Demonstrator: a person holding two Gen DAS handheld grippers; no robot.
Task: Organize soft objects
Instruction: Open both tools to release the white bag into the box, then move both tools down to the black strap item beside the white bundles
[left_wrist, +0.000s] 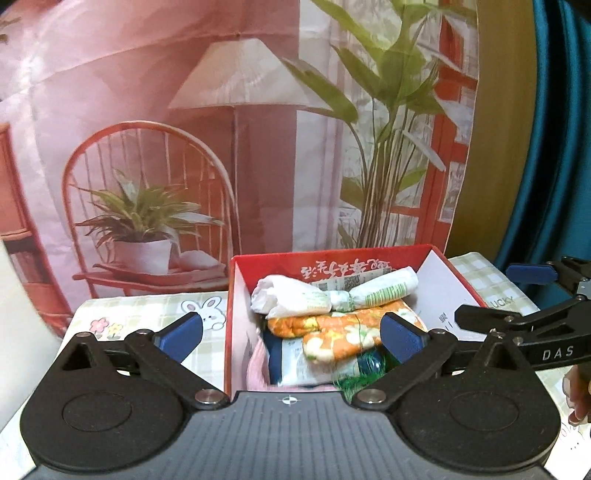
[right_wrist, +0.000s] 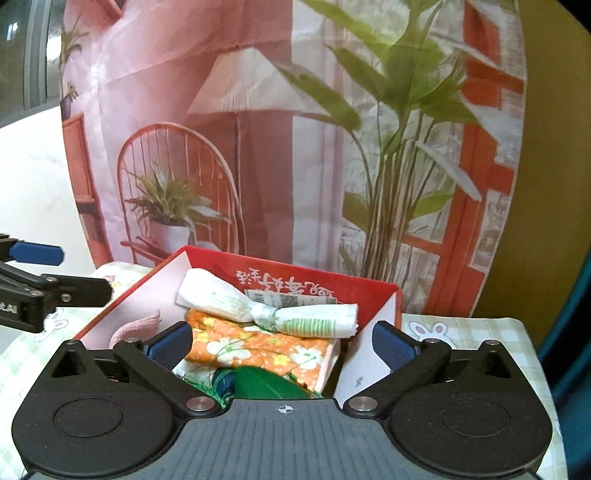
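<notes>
With both jaws spread, empty: left gripper (left_wrist: 291, 334), right gripper (right_wrist: 282, 345) hover over red cardboard box (left_wrist: 432, 253). White knotted cloth bundle (left_wrist: 332, 291) tops pile, 12 o'clock. Step: placement looks complete; next, find remaining soft item.

1. The left tool (left_wrist: 291, 334) points forward and somewhat downward, its two blue-padded fingers (left_wrist: 181, 334) spread as wide as they go, with nothing pressed between the pads.
2. The right tool (right_wrist: 282, 341) is tipped down about the same, and its blue pads (right_wrist: 391, 345) also stand wide apart, gripping nothing.
3. In the left wrist view the right tool (left_wrist: 532, 295) shows at the right edge, side on, its fingers apart.
4. In the right wrist view the left tool (right_wrist: 51, 271) shows at the left edge, likewise spread.
5. A few fingers of the person's hand (left_wrist: 578, 397) show at the right edge of the left wrist view, below the right tool's black body.
</notes>
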